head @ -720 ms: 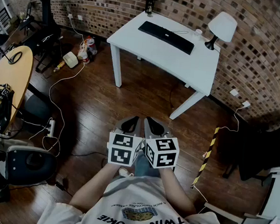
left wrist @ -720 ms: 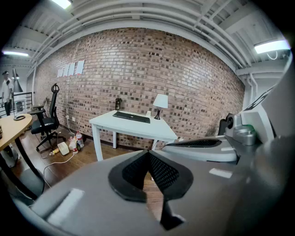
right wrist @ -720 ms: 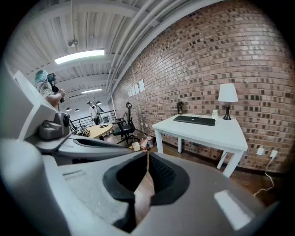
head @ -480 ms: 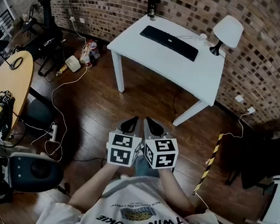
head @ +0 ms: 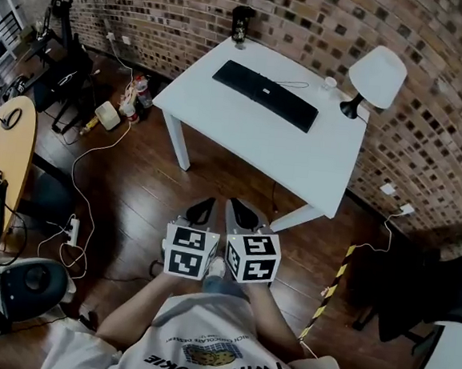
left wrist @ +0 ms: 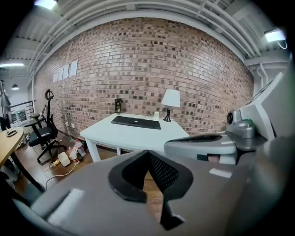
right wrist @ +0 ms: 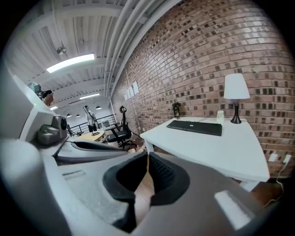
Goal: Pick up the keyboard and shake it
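A black keyboard [head: 264,95] lies on the white table [head: 243,133] by the brick wall; it also shows as the keyboard [left wrist: 135,122] in the left gripper view and the keyboard [right wrist: 194,127] in the right gripper view. My left gripper [head: 199,211] and right gripper [head: 240,213] are held side by side over the wooden floor, well short of the table. Both are shut with nothing between their jaws. In the gripper views the left gripper [left wrist: 148,152] and right gripper [right wrist: 148,154] point toward the table.
A white lamp [head: 372,78], a small cup [head: 328,84] and a dark object [head: 241,24] stand at the table's back. Cables and a power strip [head: 71,230] lie on the floor at left. A round wooden table [head: 9,148] and office chair [head: 25,282] are left; striped tape [head: 330,286] right.
The view has moved closer to the white table, which now sits lower and larger in the head view. Both grippers stay shut and side by side.
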A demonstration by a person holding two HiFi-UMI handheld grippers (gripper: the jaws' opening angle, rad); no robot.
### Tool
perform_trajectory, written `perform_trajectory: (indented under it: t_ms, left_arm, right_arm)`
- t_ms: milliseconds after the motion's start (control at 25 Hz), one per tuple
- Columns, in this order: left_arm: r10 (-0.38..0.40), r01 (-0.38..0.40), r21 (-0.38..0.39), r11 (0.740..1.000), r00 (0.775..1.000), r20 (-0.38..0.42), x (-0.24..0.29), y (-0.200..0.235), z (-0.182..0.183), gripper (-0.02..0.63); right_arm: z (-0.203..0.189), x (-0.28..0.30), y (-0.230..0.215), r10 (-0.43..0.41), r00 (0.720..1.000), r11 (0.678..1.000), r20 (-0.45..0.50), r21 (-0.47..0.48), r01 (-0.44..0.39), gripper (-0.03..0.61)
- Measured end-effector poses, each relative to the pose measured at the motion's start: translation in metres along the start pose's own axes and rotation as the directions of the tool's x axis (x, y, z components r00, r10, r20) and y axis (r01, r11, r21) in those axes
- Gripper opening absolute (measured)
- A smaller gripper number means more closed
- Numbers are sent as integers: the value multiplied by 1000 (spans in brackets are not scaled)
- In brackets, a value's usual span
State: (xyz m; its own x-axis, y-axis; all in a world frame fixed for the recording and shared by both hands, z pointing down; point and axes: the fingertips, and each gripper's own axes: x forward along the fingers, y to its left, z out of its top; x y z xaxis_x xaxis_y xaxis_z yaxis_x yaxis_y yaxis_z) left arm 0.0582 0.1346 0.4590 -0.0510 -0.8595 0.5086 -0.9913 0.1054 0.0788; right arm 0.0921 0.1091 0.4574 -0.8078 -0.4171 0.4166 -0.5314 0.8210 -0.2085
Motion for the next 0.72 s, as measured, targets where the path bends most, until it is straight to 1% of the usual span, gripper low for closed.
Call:
perform_trajectory:
  t_ms: [240, 600, 720]
  left_arm:
    - [-27, 27, 15, 1000, 1000, 0, 48, -9, 34, 8]
    - [-81, 81, 35, 996, 997, -9, 108, -8, 66, 7]
    - [-113, 113, 62, 992, 994, -14, 130, -7, 77, 7]
  right_arm:
    - [28, 22, -47, -12, 1000, 1000, 8, 1, 12, 11]
    - [49, 54, -95, -53, 999, 998, 2, 22, 53, 11]
    - [58, 67, -111, -81, 997, 997, 10, 21, 80, 11]
